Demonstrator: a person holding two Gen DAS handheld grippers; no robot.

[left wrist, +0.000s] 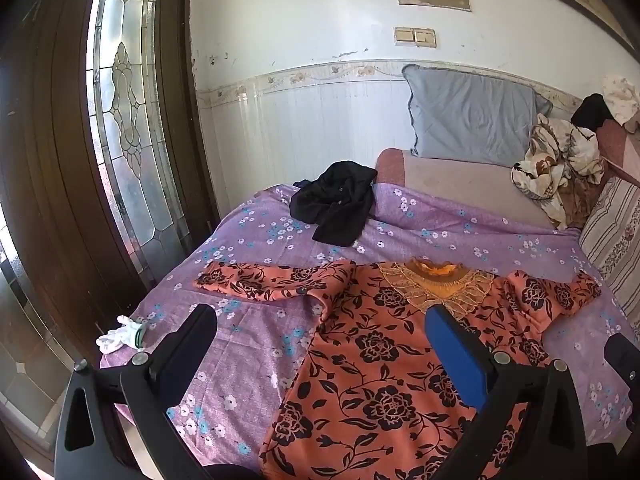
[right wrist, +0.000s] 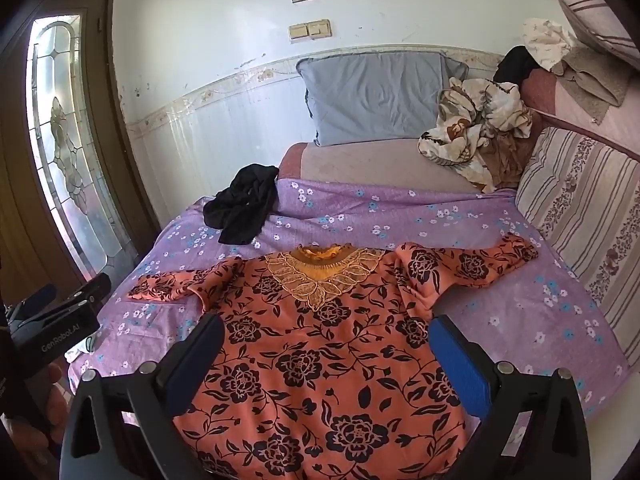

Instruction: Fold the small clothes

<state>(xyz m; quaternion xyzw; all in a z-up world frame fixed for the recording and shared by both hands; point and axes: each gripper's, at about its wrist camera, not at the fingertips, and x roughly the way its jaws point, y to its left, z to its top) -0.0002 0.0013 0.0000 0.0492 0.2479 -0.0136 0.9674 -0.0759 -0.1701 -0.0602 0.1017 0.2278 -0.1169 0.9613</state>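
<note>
A: Where does the orange floral top (right wrist: 320, 344) lie?

B: Flat on the bed (right wrist: 520, 312), neckline toward the far edge, sleeves stretched left and right.

A: And the grippers?

B: Left gripper (left wrist: 320, 340) hovers open over the left side seam, nearer the left sleeve (left wrist: 256, 280); right gripper (right wrist: 326, 344) hovers open, straddling the body.

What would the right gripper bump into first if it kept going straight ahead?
Most likely the orange flowered shirt spread flat on the bed. The right gripper has its jaws open above it and tilts down toward the cloth, though how far off it is remains unclear.
</note>
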